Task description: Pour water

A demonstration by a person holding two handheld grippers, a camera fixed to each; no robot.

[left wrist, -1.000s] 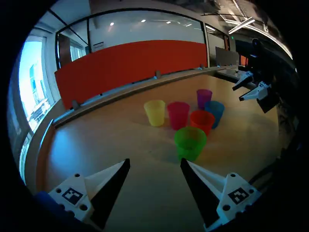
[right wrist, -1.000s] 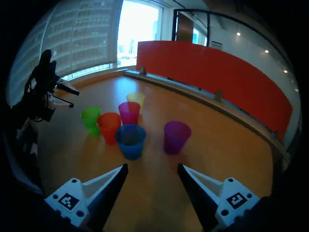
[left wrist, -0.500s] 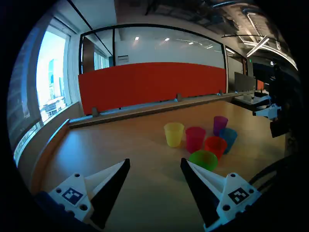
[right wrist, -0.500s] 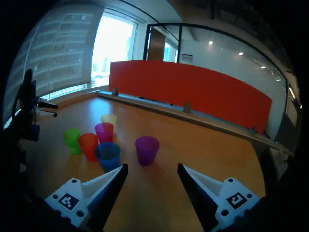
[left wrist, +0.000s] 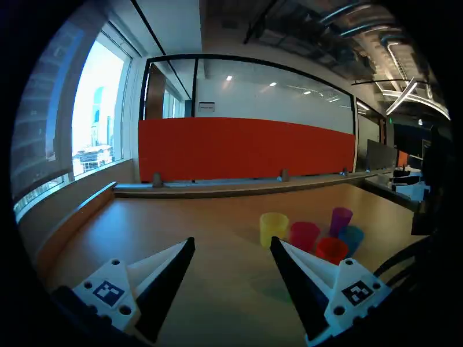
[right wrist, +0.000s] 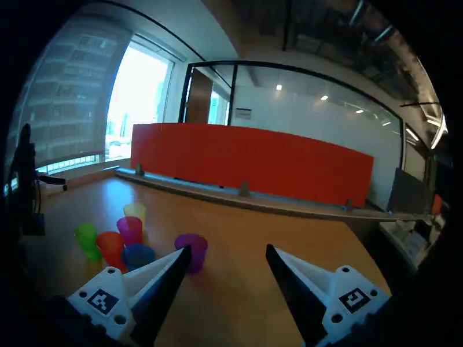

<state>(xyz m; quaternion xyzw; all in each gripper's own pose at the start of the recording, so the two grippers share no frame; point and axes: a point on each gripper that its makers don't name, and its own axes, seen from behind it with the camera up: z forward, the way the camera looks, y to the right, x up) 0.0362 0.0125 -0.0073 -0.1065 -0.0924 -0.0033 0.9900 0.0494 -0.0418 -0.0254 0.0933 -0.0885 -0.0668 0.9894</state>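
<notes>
Left gripper (left wrist: 231,240): the white, wedge-shaped plastic fingers (left wrist: 165,274) with black inner faces are standing wide apart and gripping nothing. Right gripper (right wrist: 228,247): its matching fingers (right wrist: 301,283) are spreading equally wide and are also empty.

Both are hovering over a smooth, glossy wooden counter (left wrist: 173,225). Tapered, translucent plastic cups are sitting on it in a cluster:
- a yellow cup (left wrist: 273,227)
- a magenta cup (left wrist: 304,234)
- a red-orange cup (left wrist: 331,248)
- a blue cup (left wrist: 351,236)
- a green cup (right wrist: 87,238)
- a purple cup (right wrist: 194,248), standing slightly apart from the others

All the cups are standing upright with the long axis vertical, the wide mouth pointing up and the narrow base down. In the right gripper view the blue and purple cups are partly hiding behind one fingertip.

Beyond the cups, a flat orange-red partition panel (left wrist: 243,147) is running along the counter's far edge, and bright windows (right wrist: 139,98) are glowing behind it.
</notes>
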